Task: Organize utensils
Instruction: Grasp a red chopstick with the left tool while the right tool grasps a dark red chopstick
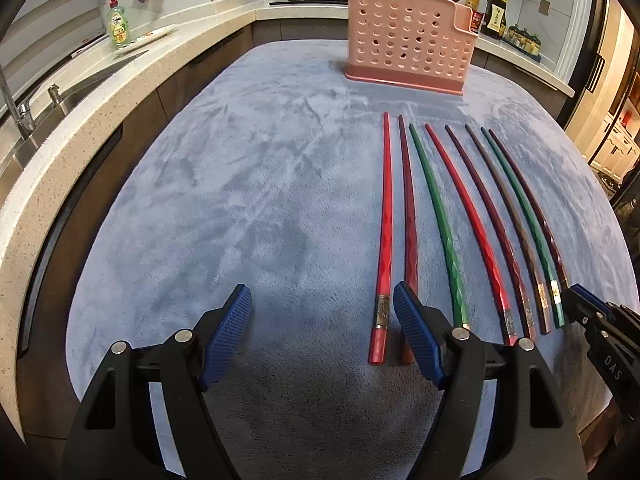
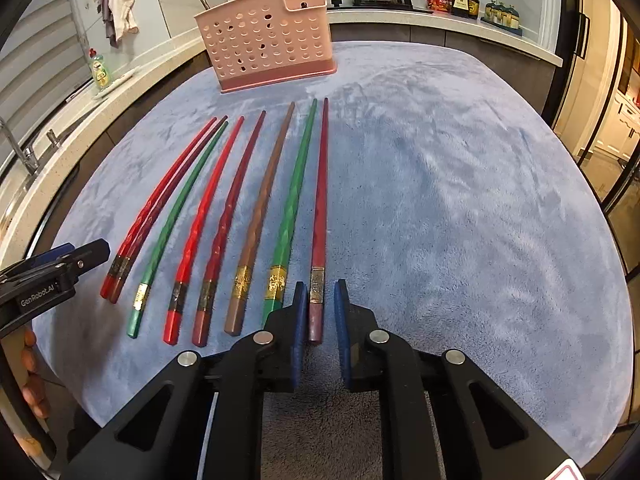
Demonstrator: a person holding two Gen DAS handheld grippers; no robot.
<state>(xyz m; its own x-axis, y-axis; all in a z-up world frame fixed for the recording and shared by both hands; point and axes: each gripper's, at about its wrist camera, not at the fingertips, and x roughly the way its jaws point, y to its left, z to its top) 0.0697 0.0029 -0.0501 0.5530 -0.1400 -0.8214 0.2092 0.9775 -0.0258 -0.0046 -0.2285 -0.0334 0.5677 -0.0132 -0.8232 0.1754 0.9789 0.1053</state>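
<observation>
Right gripper (image 2: 319,300): low over the blue plush cloth (image 2: 440,200), blue ribbed pads narrowly parted astride the thick end of the outermost dark red chopstick (image 2: 320,208), not clamped. Left gripper (image 1: 322,316): spread wide, empty. Eight faceted chopsticks in a row; perforated pink holder (image 1: 404,40) beyond.

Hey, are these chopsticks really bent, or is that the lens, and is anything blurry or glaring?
Left wrist view: lens bends the chopsticks and counter edge; sharp throughout. Right wrist view: outer chopsticks bow while the rightmost one looks straight; doorway glows bright yellow; dark corners in both.
</observation>
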